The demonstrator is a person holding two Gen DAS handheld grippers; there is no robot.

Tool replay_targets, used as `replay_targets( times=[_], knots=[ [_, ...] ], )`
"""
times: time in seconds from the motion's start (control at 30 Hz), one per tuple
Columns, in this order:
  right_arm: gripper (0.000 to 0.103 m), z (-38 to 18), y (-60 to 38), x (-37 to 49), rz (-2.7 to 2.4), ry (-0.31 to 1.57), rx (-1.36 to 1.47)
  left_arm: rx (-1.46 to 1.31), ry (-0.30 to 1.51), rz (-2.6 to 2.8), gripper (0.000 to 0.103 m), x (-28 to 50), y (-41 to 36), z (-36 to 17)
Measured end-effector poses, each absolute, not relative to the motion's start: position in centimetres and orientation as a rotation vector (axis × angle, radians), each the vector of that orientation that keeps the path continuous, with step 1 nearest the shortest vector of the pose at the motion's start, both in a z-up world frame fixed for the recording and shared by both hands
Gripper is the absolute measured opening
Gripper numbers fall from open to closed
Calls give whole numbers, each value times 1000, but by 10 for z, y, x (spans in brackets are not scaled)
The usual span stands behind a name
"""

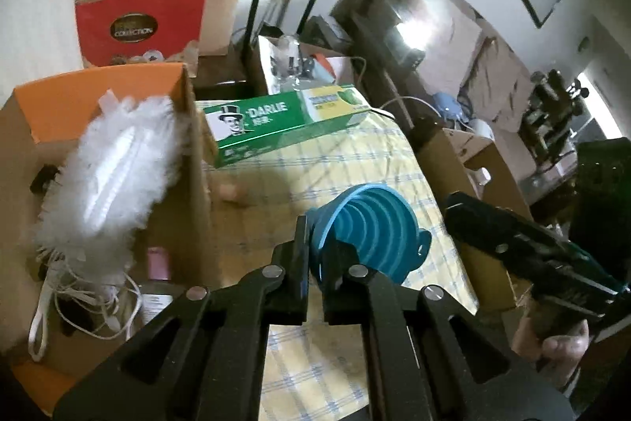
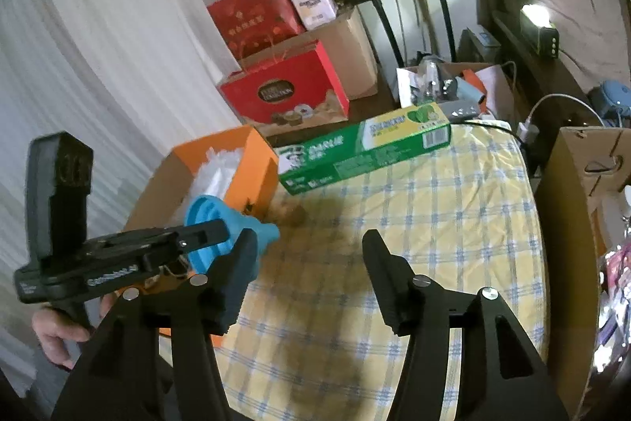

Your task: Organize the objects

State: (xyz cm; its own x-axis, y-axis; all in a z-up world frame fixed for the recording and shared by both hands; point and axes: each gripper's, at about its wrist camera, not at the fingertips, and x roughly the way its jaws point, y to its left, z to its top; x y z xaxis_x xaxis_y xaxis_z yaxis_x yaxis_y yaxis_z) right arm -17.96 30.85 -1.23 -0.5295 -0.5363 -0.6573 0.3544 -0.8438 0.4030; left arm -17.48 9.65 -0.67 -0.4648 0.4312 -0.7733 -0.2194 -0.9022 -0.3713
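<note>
Partly hidden, blue funnel (image 1: 366, 227) pinched in left gripper (image 1: 314, 255) — right gripper (image 2: 311, 243) jaws spread.

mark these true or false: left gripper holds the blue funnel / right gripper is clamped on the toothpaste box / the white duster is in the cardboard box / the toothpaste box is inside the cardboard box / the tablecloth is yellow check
1. The left gripper holds the blue funnel. True: its fingers are closed on the funnel's rim.
2. The right gripper is clamped on the toothpaste box. False: it is open, holds nothing, and is well short of that box.
3. The white duster is in the cardboard box. True.
4. The toothpaste box is inside the cardboard box. False: it lies on the table beside it.
5. The tablecloth is yellow check. True.
</note>
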Motion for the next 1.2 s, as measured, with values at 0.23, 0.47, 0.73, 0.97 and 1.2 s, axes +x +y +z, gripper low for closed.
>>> replay_targets(
  times=[0.23,0.47,0.73,0.97,1.2],
  knots=[
    [57,-11,299,-189,-2413,-220,1126,-1280,-381,2445,4,-167,63,9],
    [57,-37,269,-207,-2419,-107,1163,-1216,-412,2554,4,-148,21,26],
    [53,-78,227,-239,-2338,-79,1222,-1204,-446,2603,4,-143,-5,24],
    [53,-102,196,-262,-2244,9,1229,-1215,-492,2588,4,-142,-17,13],
    [53,-120,176,-269,-2260,178,1213,-1210,-493,2570,4,-144,-19,10]
  ],
)
